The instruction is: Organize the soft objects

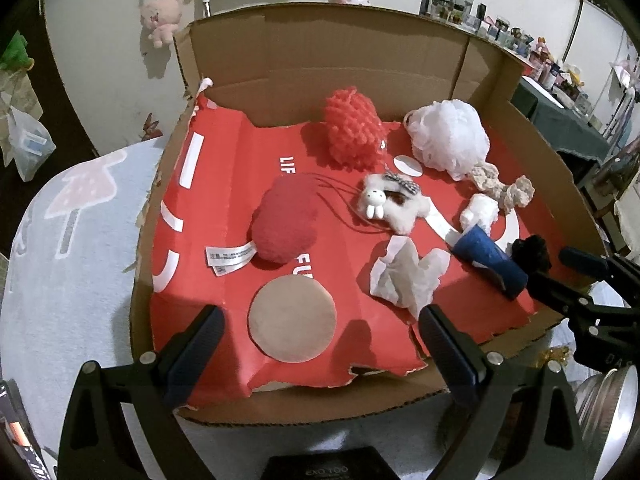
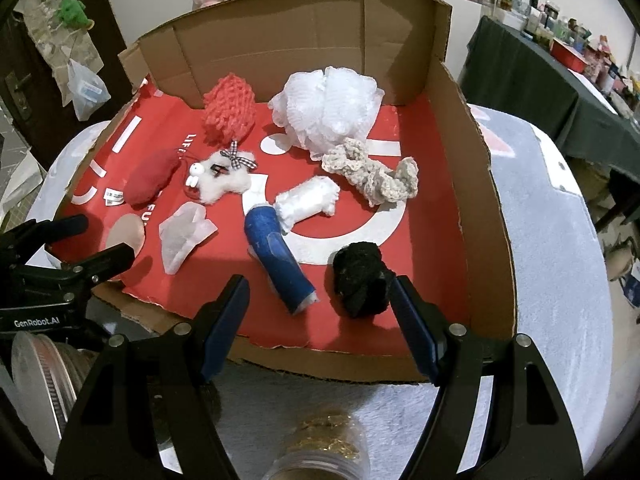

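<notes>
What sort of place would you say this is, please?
Probably a room in a home: plush toys hang on the wall, a side table holds knick-knacks, and a cardboard box sits on a fleece-covered surface.

Black pompom (image 1: 530, 254) in left wrist view: near half hidden behind right gripper (image 1: 576, 276). Round tan pad (image 2: 125, 233) in right wrist view: part covered by left gripper (image 2: 78, 248). Printed lettering on red liner (image 1: 224, 184): broken off by red plush pouch (image 1: 285, 226), unreadable as words. Label tag (image 1: 230, 259) print too small to read. Jar of gold bits (image 2: 326, 446) cut by bottom edge. Shelf clutter (image 1: 516, 36) at far right: too small, blurred.
</notes>
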The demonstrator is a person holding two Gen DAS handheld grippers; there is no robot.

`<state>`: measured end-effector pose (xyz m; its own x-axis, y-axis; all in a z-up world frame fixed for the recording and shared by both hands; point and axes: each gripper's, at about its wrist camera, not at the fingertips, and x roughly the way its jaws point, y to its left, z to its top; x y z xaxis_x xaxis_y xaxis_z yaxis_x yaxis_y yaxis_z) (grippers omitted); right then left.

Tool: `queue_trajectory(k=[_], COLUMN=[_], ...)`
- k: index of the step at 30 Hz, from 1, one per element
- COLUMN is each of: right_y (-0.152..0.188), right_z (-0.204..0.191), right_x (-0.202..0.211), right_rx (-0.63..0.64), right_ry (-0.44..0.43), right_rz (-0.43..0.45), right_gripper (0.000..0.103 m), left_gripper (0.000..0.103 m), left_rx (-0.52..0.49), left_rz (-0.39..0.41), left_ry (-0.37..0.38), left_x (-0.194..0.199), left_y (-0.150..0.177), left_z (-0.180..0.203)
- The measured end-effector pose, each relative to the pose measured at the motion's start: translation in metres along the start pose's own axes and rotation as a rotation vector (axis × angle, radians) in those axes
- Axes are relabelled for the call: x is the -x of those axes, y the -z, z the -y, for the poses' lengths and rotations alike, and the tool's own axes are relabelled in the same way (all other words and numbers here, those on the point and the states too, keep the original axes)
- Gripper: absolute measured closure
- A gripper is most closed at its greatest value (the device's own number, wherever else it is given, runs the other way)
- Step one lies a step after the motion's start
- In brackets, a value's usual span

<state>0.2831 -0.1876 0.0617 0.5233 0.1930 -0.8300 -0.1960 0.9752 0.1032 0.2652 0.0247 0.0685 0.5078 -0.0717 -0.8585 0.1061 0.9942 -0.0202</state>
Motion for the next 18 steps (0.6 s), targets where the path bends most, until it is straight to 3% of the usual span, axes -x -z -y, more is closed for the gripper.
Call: queue_trajectory(k=[18], right_y=[0.0032], right_z=[-0.0039], right_x=[0.0062], right_rx=[0.025], right_ry=[0.042], right_rz=[0.057], right_gripper=[0.031], left_gripper=[0.004], left_rx=[-0.007], left_rz=[0.023], left_ry=[-0.011], left_x=[0.0032], left_y=[0.0021], left_z=[-0.0007])
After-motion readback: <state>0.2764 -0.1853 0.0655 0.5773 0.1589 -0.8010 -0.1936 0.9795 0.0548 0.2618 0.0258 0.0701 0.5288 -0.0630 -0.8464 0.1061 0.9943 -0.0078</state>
